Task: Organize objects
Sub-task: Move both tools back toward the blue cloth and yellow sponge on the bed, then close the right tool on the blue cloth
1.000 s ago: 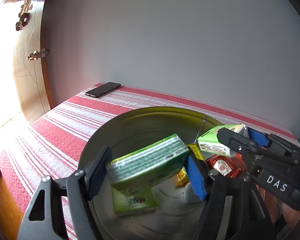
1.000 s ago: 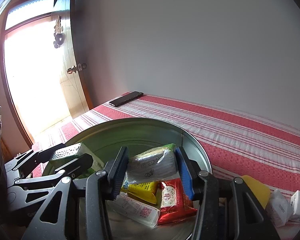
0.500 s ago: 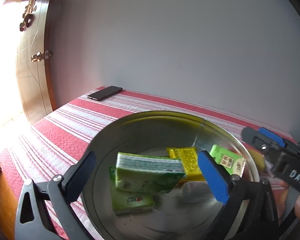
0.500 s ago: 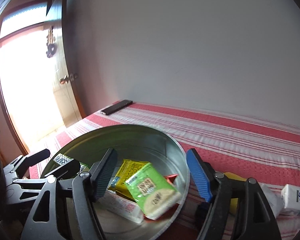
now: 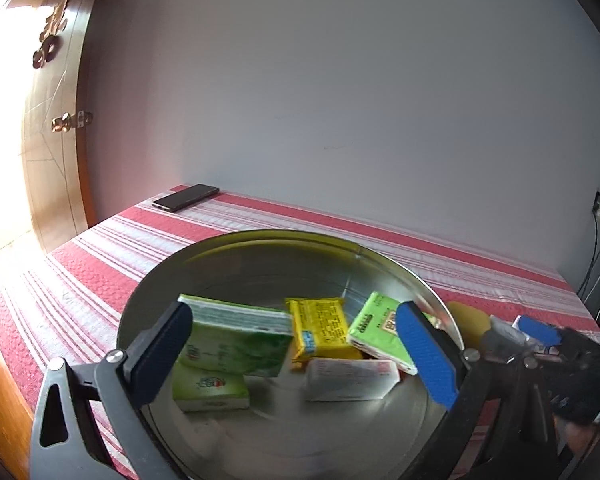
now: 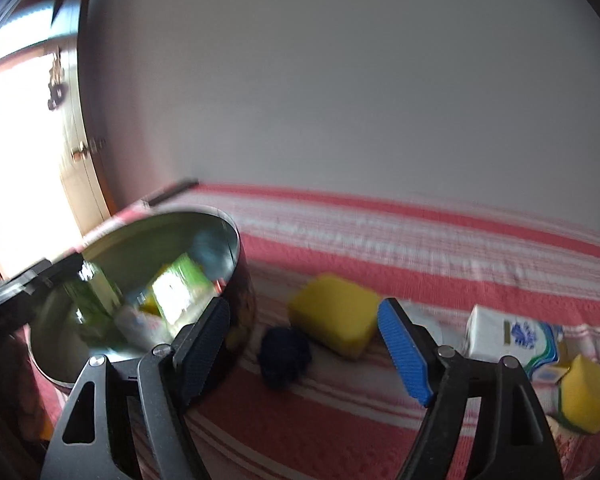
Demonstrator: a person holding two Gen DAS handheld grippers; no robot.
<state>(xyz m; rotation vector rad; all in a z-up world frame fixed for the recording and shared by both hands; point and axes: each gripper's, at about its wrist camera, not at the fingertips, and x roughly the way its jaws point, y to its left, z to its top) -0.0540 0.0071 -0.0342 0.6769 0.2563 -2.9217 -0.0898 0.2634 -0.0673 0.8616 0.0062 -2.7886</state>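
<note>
Round metal tin [image 5: 236,248] sits under left gripper [image 5: 296,354], its jaws spread wide, nothing between pads. Inside tin: green tissue pack [image 5: 236,340] by left pad, yellow packet [image 5: 320,330] dead ahead, light-green packet [image 5: 376,328] touching right pad's edge, white packet [image 5: 350,378] below.

Right gripper [image 6: 302,344] over striped cloth [image 6: 420,240], jaws opening, empty. Yellow sponge [image 6: 336,314] and dark blue lump [image 6: 284,354] ahead between fingers; white tissue pack [image 6: 508,340] to right; tin left.

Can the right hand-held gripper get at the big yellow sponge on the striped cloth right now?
Probably yes: the right hand-held gripper, jaws opening and empty, faces the big yellow sponge; only a small dark blue object lies beside it.
</note>
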